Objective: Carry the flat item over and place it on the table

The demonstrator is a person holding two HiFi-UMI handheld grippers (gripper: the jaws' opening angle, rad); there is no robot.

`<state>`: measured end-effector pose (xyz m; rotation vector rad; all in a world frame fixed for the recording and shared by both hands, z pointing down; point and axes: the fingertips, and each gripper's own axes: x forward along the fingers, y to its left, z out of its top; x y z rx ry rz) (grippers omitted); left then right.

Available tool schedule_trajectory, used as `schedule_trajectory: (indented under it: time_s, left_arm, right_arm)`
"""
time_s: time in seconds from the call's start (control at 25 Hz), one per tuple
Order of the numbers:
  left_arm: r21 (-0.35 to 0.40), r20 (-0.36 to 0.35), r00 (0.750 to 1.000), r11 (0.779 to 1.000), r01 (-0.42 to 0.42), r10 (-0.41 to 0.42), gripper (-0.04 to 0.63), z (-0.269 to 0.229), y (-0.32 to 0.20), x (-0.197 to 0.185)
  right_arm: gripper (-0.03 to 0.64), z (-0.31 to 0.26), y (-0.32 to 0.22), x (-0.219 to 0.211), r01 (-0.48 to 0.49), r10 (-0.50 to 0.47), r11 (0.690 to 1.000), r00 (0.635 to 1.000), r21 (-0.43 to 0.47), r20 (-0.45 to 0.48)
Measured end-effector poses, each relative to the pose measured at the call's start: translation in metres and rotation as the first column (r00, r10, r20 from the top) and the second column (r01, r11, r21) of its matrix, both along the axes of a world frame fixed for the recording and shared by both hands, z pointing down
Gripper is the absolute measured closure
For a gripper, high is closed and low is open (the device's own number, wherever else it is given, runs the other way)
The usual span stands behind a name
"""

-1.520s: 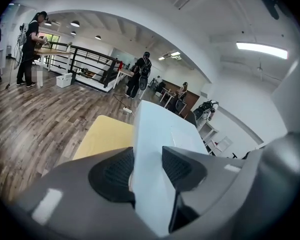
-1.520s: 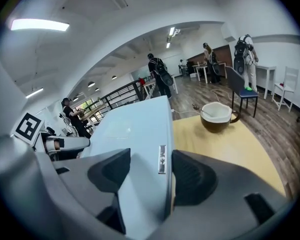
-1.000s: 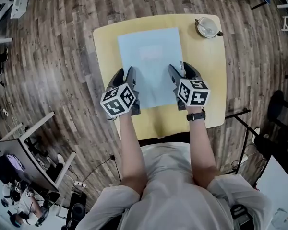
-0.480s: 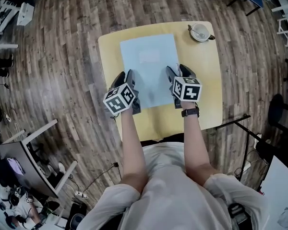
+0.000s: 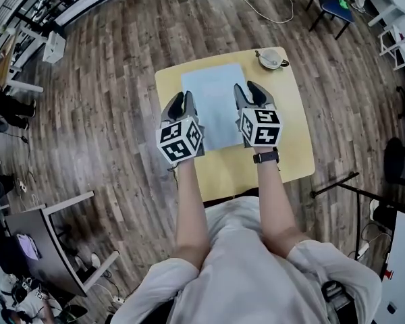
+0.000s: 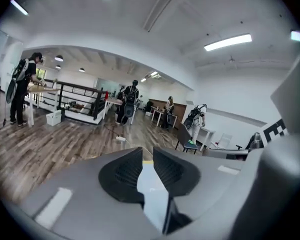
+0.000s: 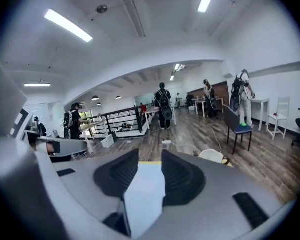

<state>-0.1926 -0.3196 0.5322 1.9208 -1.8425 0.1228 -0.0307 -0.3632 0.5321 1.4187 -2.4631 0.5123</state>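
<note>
On the yellow table (image 5: 283, 155), toward its far side, the pale blue sheet (image 5: 212, 93) sits flat; resting or just lifted, I can't tell. My left gripper (image 5: 180, 98) is at its left edge and my right gripper (image 5: 250, 90) at its right. Both sets of jaws are closing, a gap left in each, with the sheet showing between. White cup (image 5: 271, 59) at the table's far right corner.

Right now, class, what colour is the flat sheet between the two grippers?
The flat sheet is pale blue, clearest in the head view.
</note>
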Motion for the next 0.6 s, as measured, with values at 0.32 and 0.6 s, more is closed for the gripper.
schedule_trajectory:
  time_s: [0.32, 0.6]
  left_arm:
    - [0.208, 0.162, 0.987, 0.977, -0.047, 0.013, 0.58, -0.095, 0.018, 0.009]
    - [0.301, 0.207, 0.978, 0.951, -0.07, 0.007, 0.586, -0.138, 0.037, 0.015]
  right_arm:
    - [0.559, -0.085, 0.029, -0.015, 0.018, -0.017, 0.982, 1.0, 0.187, -0.006]
    - [0.604, -0.136, 0.054, -0.023, 0.039, -0.03, 0.949, 0.999, 0.313, -0.032]
